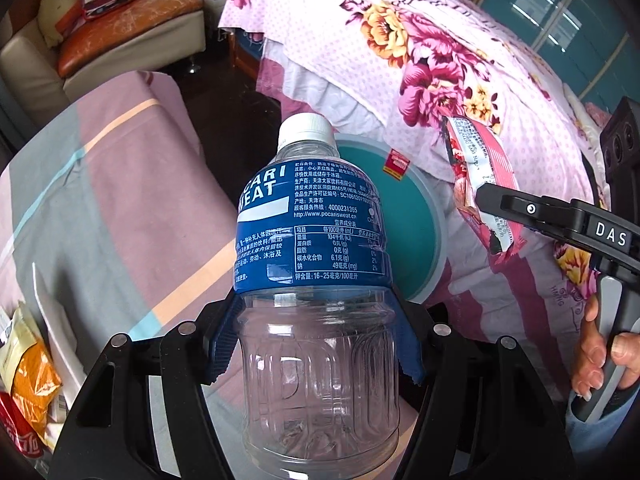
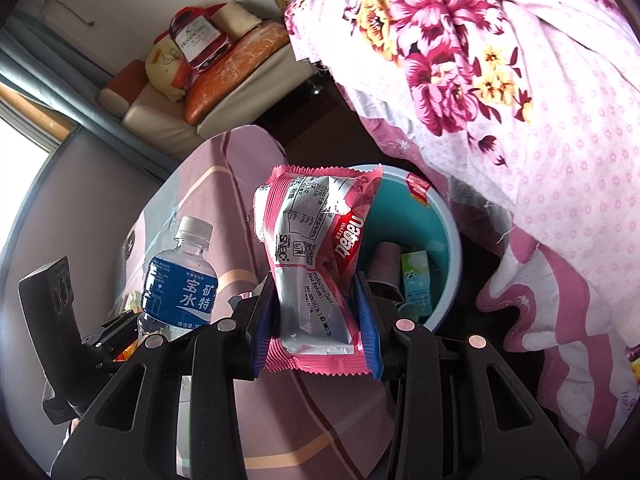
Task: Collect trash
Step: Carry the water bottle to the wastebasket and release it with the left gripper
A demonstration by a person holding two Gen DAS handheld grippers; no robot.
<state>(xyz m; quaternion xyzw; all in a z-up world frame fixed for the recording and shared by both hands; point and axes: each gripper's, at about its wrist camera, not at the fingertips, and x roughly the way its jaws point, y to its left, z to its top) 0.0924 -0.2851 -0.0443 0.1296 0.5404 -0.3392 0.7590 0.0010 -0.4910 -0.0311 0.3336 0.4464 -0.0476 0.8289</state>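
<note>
My left gripper (image 1: 316, 344) is shut on an empty clear plastic bottle (image 1: 316, 280) with a blue Pocari Sweat label and a white cap, held upright above the striped cloth. The bottle also shows in the right wrist view (image 2: 180, 280). My right gripper (image 2: 316, 332) is shut on a pink and silver wafer wrapper (image 2: 316, 248) and holds it in front of the teal bin (image 2: 444, 240). The right gripper (image 1: 500, 204) with the wrapper (image 1: 476, 168) shows at the right of the left wrist view, beside the bin (image 1: 420, 216).
The bin holds a paper cup (image 2: 384, 264) and a small green carton (image 2: 416, 276). A floral quilt (image 1: 440, 60) hangs over the bin's far side. Snack packets (image 1: 28, 372) lie on the striped cloth (image 1: 120, 200) at left. A sofa (image 1: 120, 32) stands behind.
</note>
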